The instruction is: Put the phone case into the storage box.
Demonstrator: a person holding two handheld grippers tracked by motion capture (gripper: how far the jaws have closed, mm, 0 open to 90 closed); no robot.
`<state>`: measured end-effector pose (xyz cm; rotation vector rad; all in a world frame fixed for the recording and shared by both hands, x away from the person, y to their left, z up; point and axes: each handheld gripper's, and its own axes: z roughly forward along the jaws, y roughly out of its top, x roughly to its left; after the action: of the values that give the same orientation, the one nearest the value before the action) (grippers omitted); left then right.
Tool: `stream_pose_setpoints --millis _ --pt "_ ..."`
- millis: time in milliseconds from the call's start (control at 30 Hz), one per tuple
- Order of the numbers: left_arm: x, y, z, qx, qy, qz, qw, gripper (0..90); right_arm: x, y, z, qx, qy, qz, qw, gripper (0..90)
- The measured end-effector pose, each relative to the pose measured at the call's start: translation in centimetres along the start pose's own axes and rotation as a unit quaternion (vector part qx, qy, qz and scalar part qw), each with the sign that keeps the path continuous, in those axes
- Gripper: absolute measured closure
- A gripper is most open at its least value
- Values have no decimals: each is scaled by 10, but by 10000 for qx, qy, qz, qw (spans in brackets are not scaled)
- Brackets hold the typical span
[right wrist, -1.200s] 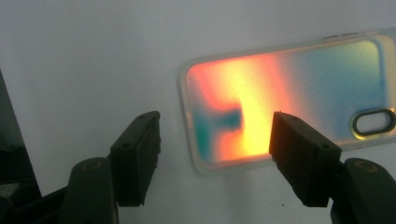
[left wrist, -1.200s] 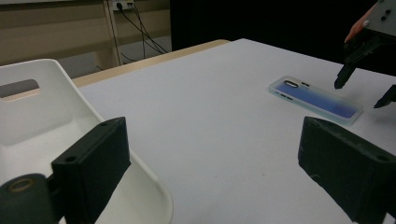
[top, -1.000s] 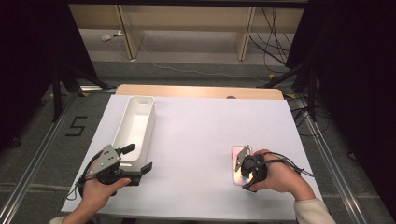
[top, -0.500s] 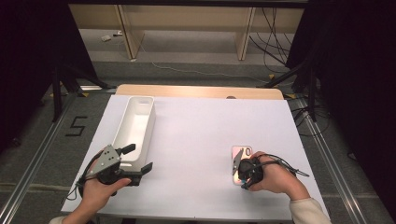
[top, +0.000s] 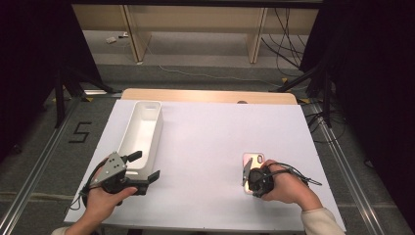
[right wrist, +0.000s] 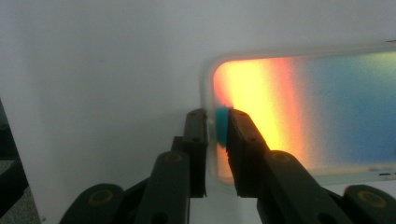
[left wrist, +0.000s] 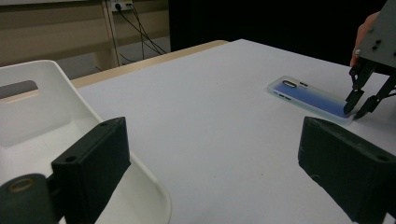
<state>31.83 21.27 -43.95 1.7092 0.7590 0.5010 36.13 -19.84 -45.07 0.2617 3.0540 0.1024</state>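
Pinching the near edge of the phone case [right wrist: 299, 112] lying flat at the table's [top: 205, 147] right front, the right gripper [right wrist: 217, 126] is hiding that rim, while the left gripper [left wrist: 210, 172] is idling wide apart beside the white bin [top: 142, 132].

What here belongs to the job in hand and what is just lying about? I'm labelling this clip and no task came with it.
Likely in the job:
- phone case, its edge between the right gripper jaws
- white bin, beside the open left gripper

Just lying about:
- cables on the floor beyond the table
- floor marking "5"
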Motion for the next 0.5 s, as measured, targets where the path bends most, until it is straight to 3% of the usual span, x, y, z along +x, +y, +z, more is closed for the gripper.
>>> stream_pose_setpoints --millis 67,200,333,367,500 --pt "0 0 0 7 -5 8 10000 88 -1 1 0 2 -3 -99 10000 824" --pt "0 0 0 5 -4 8 10000 88 1 2 -1 73 21 -24 10000 840" --pt "0 0 0 5 -8 6 10000 88 0 3 1 16 -2 -239 9997 864" --pt "0 0 0 6 -3 11 10000 88 1 3 0 78 14 -136 9999 866" --pt "0 0 0 6 -3 10 10000 88 1 3 0 57 -2 -214 9998 873"
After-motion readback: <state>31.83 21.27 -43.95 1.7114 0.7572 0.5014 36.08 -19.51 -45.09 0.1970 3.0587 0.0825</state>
